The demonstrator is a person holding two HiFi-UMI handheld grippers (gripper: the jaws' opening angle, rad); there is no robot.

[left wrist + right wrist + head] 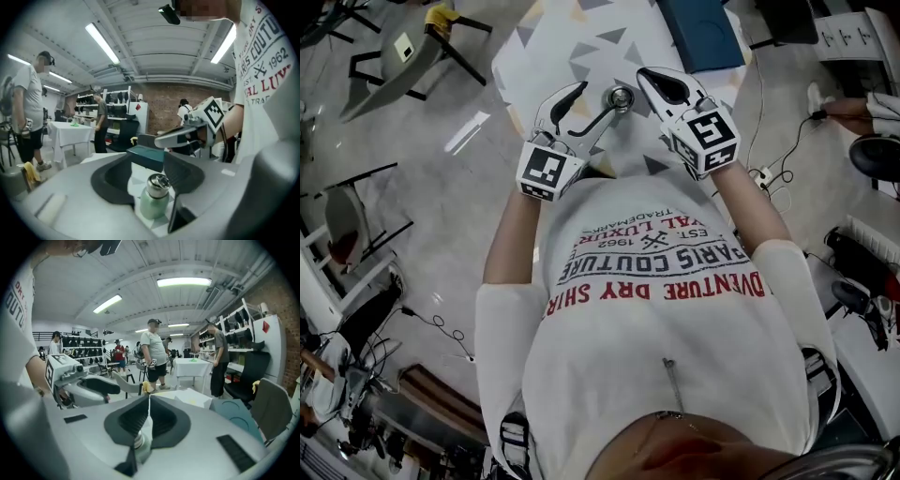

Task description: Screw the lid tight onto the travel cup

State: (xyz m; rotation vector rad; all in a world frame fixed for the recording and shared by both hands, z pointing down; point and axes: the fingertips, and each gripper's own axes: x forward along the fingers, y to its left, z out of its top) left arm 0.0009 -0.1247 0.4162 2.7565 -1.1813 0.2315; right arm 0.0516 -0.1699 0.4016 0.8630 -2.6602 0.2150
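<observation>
Table [581, 37] under triangle-print cloth, teal box [698, 33] at its far end. Both tools held up off the surface. Left gripper [595, 101]: jaws spread, nothing between the pads. Right gripper [652, 80]: jaws pressed together, empty. Pale green travel cup [622, 97] stands upright on the cloth below and between them, untouched; steel lid [158, 182] on top

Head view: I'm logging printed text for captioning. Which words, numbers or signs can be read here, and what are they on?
"PARIS COUTURE": white shirt, upside down.
"EST. 1962": shirt.
"TRADEMARK": shirt.
"YAL LUXUR", cut off: shirt.
"DRY SHIR", red, cut off: shirt.
"DVENTURE", red, cut off: shirt.
Cubes on left gripper and right gripper: square marker patterns, no words.
On travel cup: nothing legible.
</observation>
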